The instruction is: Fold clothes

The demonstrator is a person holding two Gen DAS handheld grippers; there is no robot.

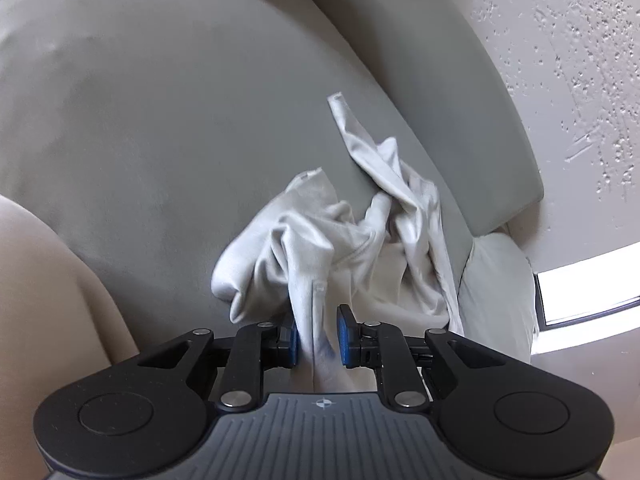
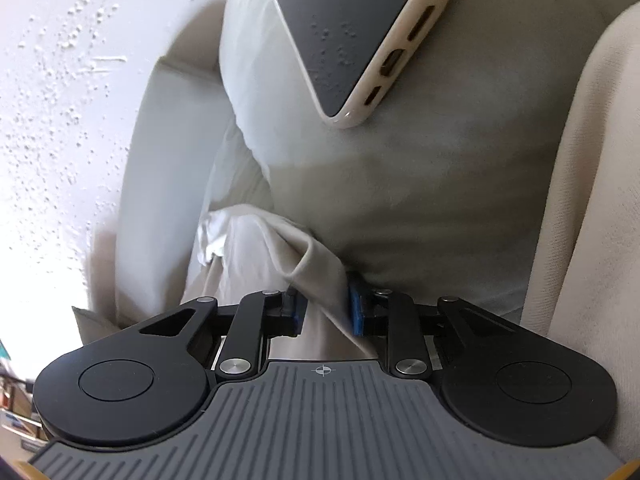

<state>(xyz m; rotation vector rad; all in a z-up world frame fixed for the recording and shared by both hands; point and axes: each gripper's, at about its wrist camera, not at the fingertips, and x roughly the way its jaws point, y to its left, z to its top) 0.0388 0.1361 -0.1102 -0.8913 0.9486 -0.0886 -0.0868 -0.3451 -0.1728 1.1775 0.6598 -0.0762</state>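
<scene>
A pale grey garment [image 1: 320,232] lies crumpled on a grey sofa seat cushion [image 1: 160,120], with one sleeve stretched up toward the back cushion. A strip of it runs down between the blue pads of my left gripper [image 1: 318,336]. The jaws stand a little apart and the cloth hangs loose between them. In the right wrist view another fold of the garment [image 2: 260,248] fills the gap of my right gripper [image 2: 326,312], and both blue pads press on it.
A phone in a cream case [image 2: 352,32] lies on a pale cushion [image 2: 440,180] just beyond the right gripper. Beige armrests [image 1: 40,280] [image 2: 600,160] flank the seat. A textured white wall [image 1: 580,80] and a bright window [image 1: 580,292] lie behind the sofa.
</scene>
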